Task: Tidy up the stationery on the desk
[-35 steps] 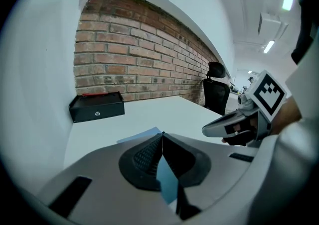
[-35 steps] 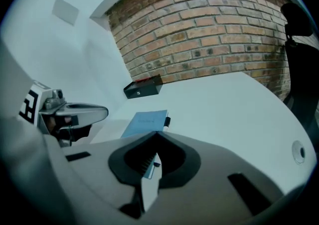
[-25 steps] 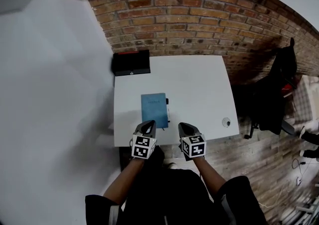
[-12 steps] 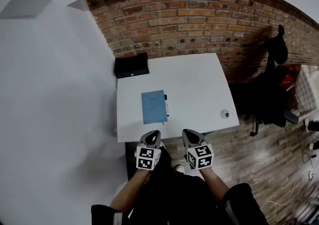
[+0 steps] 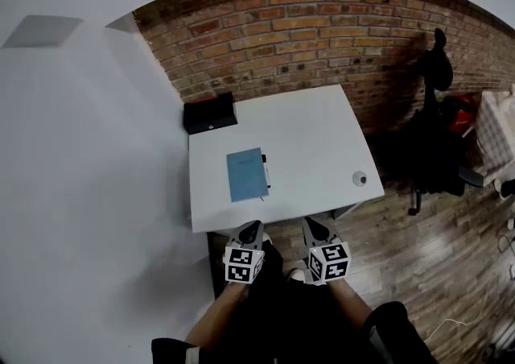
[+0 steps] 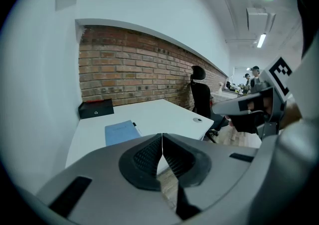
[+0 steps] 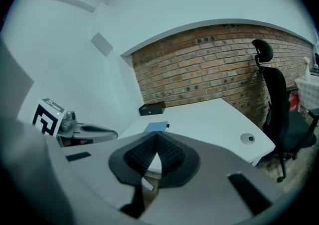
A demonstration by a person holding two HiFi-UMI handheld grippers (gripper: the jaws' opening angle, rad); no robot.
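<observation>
Head view: I am looking steeply down at a white desk (image 5: 310, 133) standing against a brick wall (image 5: 322, 36). A blue notebook (image 5: 246, 175) is lying flat on the left half of the desk, with a black pen (image 5: 265, 171) lying just beside its right edge. A black box (image 5: 210, 115) is sitting at the far left corner, and a round grommet (image 5: 360, 179) is showing near the right edge. A black office chair (image 5: 434, 141) is standing right of the desk on the wood floor (image 5: 418, 262). I am holding the left tool (image 5: 252, 230) and right tool (image 5: 314, 226) side by side off the desk's near edge, both well apart from the notebook.

Left gripper view: the left tool (image 6: 162, 138) is sitting with jaws together, nothing between them. The notebook (image 6: 119, 132) and box (image 6: 95, 109) are lying beyond the jaws on the desk (image 6: 159, 112). The right tool (image 6: 249, 109) is showing at the right. People (image 6: 251, 75) are standing far back, too small to detail.

Right gripper view: the right tool (image 7: 156, 139) is also pressing its jaws together on nothing. The notebook (image 7: 156, 127) is showing just above the jaw tips, the box (image 7: 152, 108) behind it, the grommet (image 7: 246, 138) and chair (image 7: 276, 107) at the right, the left tool (image 7: 82, 130) at the left.
</observation>
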